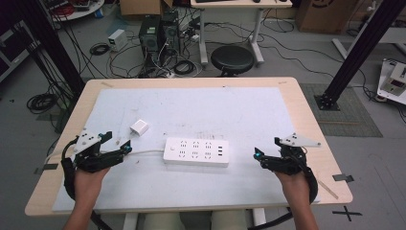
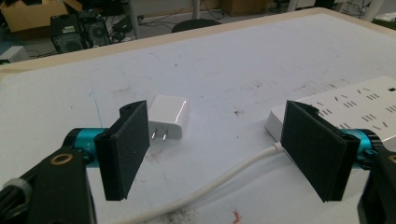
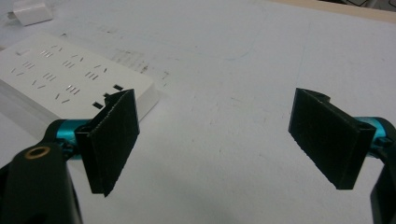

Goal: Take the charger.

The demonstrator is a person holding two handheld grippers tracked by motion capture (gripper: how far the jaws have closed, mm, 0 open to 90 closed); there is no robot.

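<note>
High view. Worktop (image 1: 297,103) covered by a white sheet. White power strip (image 1: 196,152) lies flat at centre frame, sockets up, its cable running off toward the left. White charger (image 1: 139,127) lies apart from it, up and to the left, on its side, not plugged in. Left claw (image 1: 117,142) at lower left, held in a hand, jaws spread, empty, near the charger and the strip's cable end without touching either. Right claw (image 1: 266,147) at lower right, jaws spread, empty, short of the strip's right end. Judged progress: the work appears to be seating the charger in the strip; nothing is lifted, nothing plugged, so pick-up, alignment and insertion all remain.

Left gripper view. Left claw (image 2: 217,151) released, both black pads wide apart with bare sheet between them. Charger (image 2: 168,115) sits just beyond the left-hand pad at centre left of frame, two prongs facing the camera; no contact visible. Power strip (image 2: 348,105) at right edge, behind the right-hand pad. Its cable (image 2: 219,179) crosses the lower middle of frame, between the pads but ungripped.

Right gripper view. Right claw (image 3: 219,144) released, pads wide, nothing between them. Power strip (image 3: 65,79) at upper left, its near corner behind the left-hand pad; whether they touch cannot be told. Charger (image 3: 31,11) at far upper-left corner.
</note>
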